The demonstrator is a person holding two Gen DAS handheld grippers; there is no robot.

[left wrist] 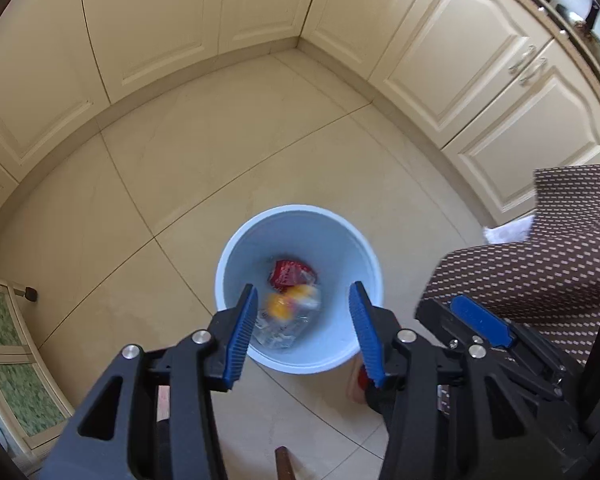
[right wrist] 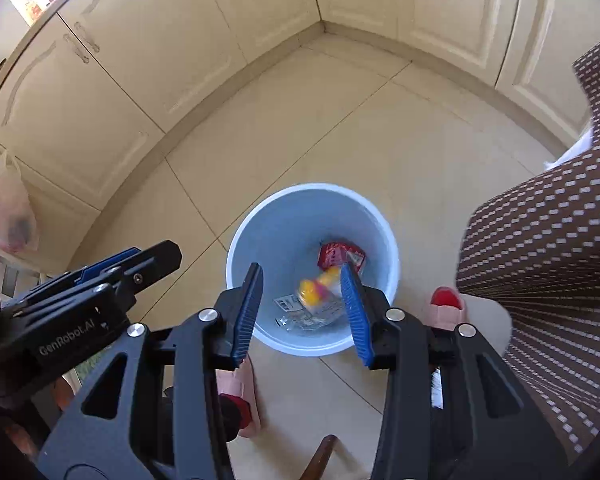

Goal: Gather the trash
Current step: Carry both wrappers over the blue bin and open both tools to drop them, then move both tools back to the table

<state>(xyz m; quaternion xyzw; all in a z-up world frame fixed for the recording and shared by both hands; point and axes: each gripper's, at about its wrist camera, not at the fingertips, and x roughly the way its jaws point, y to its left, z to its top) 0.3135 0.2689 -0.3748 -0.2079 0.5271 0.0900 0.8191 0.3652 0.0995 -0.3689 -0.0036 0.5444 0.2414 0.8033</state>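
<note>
Pale-blue round plastic waste bin stands upright on the beige tiled floor, directly beyond and between the jaws of both tools. Left gripper: jaws released, spread wide, nothing held. Right gripper: jaws likewise released and empty. Inside the bin lie a red crumpled wrapper, a blurred yellow-orange plastic packet and clear crinkled film. Cream panelled cabinets line the floor beyond the jaws.
</note>
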